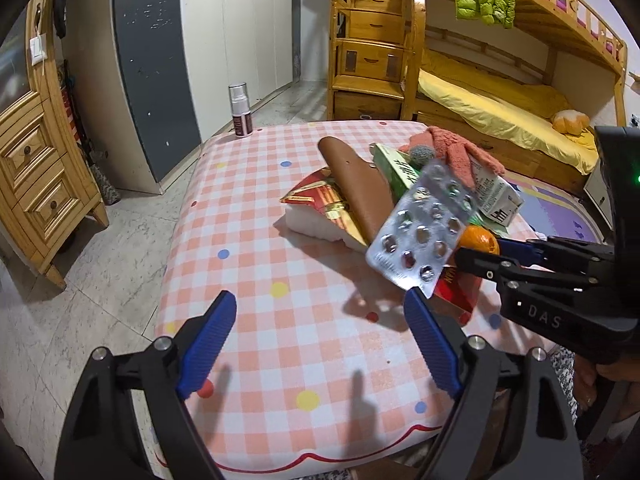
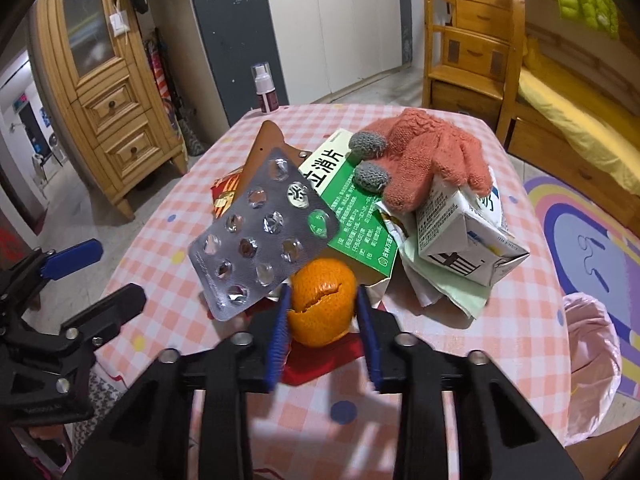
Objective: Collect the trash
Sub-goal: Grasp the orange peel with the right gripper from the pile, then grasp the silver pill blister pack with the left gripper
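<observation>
The collecting is judged to be at an early stage: most of the trash is seen still piled on the desk (image 2: pixel 472 312). An orange peel (image 2: pixel 322 306) is bracketed by the right gripper (image 2: pixel 323 312), whose blue pads are drawn in against its two sides, so it is read as pinched, though a firm hold cannot be confirmed. An emptied blister pack (image 2: pixel 262 232) is propped against the peel and the left pad. Behind them a green medicine box (image 2: pixel 356 216), a crumpled milk carton (image 2: pixel 460 236), a red-and-gold wrapper (image 1: pixel 324 204) and a white foam block (image 1: pixel 308 226) are left. A pink knitted glove (image 2: pixel 428 160) is draped over the carton. The left gripper (image 1: pixel 320 340) is held spread and empty over bare cloth. A pink-lined bin (image 2: pixel 592 364) is seen beside the desk; its contents cannot be made out.
</observation>
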`<state>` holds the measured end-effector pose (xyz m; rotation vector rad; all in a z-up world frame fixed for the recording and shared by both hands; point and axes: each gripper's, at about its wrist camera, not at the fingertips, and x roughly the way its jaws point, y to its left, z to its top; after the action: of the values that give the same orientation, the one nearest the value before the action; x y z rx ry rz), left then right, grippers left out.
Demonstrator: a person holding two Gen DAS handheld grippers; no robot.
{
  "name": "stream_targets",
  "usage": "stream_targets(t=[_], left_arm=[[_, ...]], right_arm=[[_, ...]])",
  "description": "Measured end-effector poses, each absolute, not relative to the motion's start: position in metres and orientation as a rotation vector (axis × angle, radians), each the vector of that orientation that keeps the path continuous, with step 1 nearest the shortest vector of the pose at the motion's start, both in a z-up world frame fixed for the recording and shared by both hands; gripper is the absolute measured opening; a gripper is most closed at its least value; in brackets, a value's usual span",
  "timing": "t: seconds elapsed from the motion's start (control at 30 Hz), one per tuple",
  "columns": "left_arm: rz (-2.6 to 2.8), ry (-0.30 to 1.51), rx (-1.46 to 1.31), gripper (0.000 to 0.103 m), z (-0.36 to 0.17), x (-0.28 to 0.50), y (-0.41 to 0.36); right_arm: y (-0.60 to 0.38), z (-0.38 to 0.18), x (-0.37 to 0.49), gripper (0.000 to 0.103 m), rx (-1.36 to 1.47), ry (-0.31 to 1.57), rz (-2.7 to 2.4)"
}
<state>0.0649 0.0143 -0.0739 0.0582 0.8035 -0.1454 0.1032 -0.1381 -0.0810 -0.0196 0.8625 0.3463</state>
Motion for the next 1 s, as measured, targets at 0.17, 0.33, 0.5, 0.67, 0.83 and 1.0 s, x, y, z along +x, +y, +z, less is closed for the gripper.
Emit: stream_targets(t=[0.17,0.33,0.5,0.67,0.83,1.0], left_arm=[[-0.196,0.802,0.081,0.084,-0.076,0.064,0.000],[-0.237,0.813,0.081,0.087,-0.084,0.073,-0.012],[-0.261,0.848,0.022,0.087,-0.090,0.079,-0.012],[-0.234,0.849,0.023,0.087,-0.094,0.071,-0.001],[-0.205,0.875,0.017,0.087,-0.099,0.062,0.013],[-0.191,0.872,0.016,0.087,-0.102,0.056,0.006]], right_arm=[[-0.152,-0.061,0.084,0.025,-0.036,0.815,0.343],[-0.172,-0.051,0.071,0.025,-0.029,0.799,0.295],[-0.187,-0.049,0.060,0.025,-0.020,0.791,0.257],[-0.192,-0.047,0.053,0.025,-0.029,0.785,0.249],[-0.193,-0.046,0.048,0.025,-0.020,0.780,0.242],[-0.192,-0.045,0.045,0.025,-0.018,0.783,0.240]])
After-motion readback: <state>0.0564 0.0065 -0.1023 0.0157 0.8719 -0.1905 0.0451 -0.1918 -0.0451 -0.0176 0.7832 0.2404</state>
